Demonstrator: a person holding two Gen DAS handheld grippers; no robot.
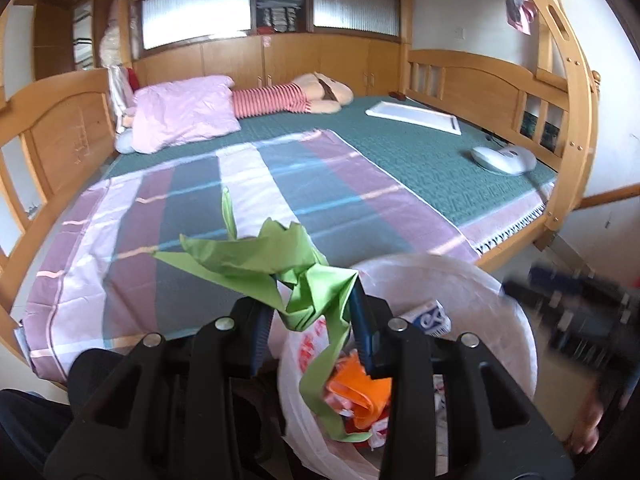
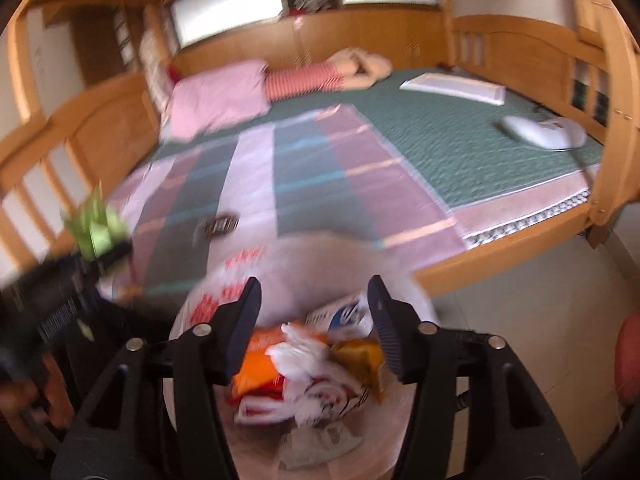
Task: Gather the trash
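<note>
My left gripper [image 1: 312,304] is shut on a crumpled green paper [image 1: 280,264] and holds it over the near rim of a white trash bag [image 1: 500,300]. A strip of the paper hangs down into the bag. The bag holds orange, white and red wrappers [image 1: 360,396]. My right gripper [image 2: 314,296] is open and empty above the same bag [image 2: 304,256], with the trash [image 2: 312,364] right below its fingers. The left gripper with the green paper [image 2: 96,228] shows blurred at the left of the right wrist view. A small dark wrapper [image 2: 218,225] lies on the bed.
A wooden bunk bed [image 1: 512,88] with a green mat [image 1: 400,152] and a striped sheet [image 1: 200,216] fills the view. On it lie a pink pillow [image 1: 180,112], a doll [image 1: 304,96], a white board [image 1: 416,116] and a white device [image 1: 504,160]. The right gripper [image 1: 560,300] shows blurred at right.
</note>
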